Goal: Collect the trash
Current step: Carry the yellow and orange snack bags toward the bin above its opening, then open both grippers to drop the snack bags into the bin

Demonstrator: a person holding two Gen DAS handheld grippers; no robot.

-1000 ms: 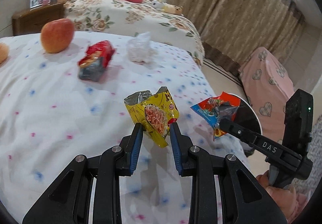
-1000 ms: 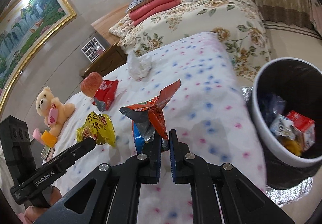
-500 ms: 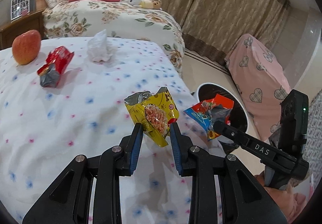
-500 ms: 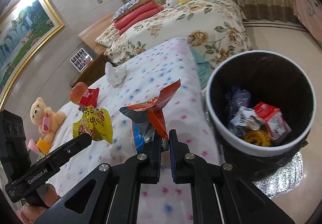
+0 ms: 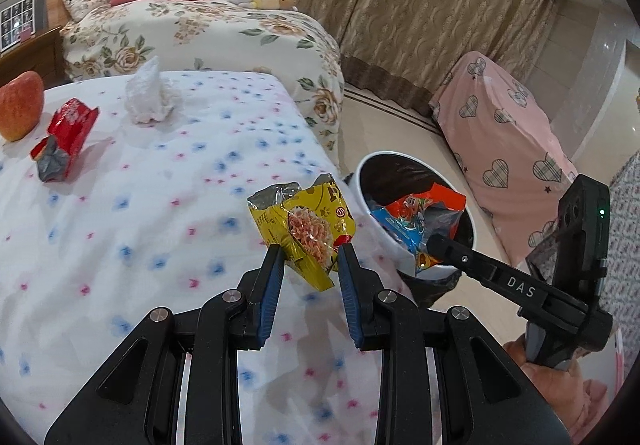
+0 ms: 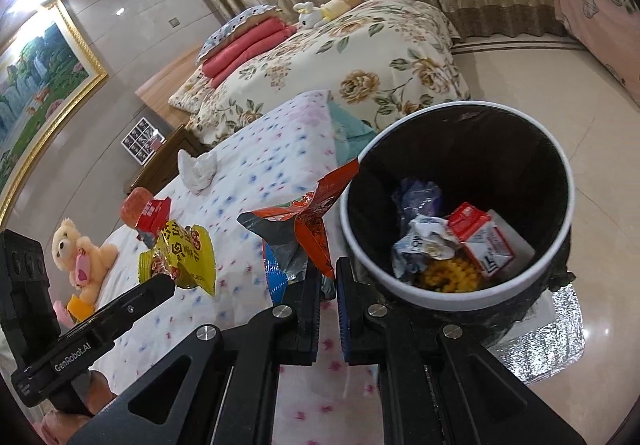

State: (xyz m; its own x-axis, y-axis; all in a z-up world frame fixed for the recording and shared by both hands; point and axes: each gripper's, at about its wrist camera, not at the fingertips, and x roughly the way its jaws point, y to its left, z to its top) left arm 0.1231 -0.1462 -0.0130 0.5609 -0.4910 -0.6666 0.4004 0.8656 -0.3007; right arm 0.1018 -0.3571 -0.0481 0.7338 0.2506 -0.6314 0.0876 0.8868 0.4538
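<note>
Clearly the yellow wrapper (image 5: 306,229) and the orange wrapper (image 6: 308,233) were empty, crinkly foil: featherlight, limp, best pinched at an edge. We held the yellow one by its lower corner in the left gripper (image 5: 310,265), jaws narrowly parted around it above the bed (image 5: 120,245). The right gripper (image 6: 328,277) was fully clamped on the orange one beside the bin (image 6: 400,293).

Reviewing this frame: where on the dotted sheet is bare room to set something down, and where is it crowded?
Bare: the dotted sheet between the tissue wad and the yellow wrapper. Crowded: the far left, where the red wrapper and apple lie.
</note>
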